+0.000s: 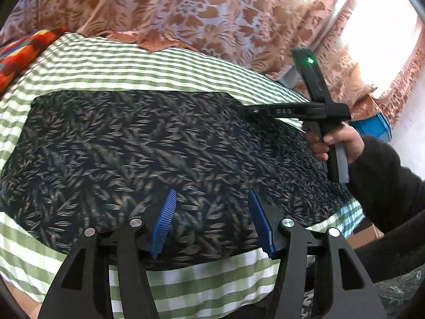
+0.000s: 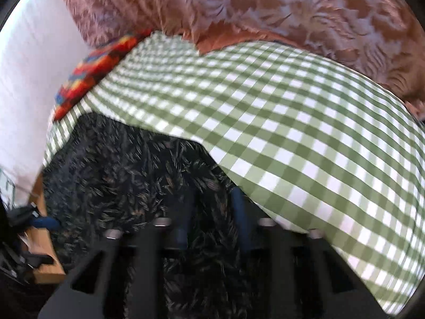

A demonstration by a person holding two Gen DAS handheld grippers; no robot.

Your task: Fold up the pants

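Note:
The pants [image 1: 138,154] are dark navy with a pale leaf print and lie flat in a broad folded slab on the green-and-white checked cloth [image 1: 111,66]. My left gripper [image 1: 212,199] is open and empty just above the pants' near edge, blue fingers [image 1: 166,218] spread apart. My right gripper [image 1: 247,110] shows from the side at the pants' far right corner, held by a hand. In the blurred right wrist view the right gripper [image 2: 212,199] is open over the pants [image 2: 127,180], near their edge against the checked cloth [image 2: 292,133].
A rust floral curtain [image 1: 202,13] hangs behind the surface. A red patterned cushion [image 1: 24,53] lies at the far left. A blue crate [image 1: 374,127] and a cardboard box [image 1: 366,235] sit to the right. A wooden edge [image 2: 45,255] shows at lower left of the right wrist view.

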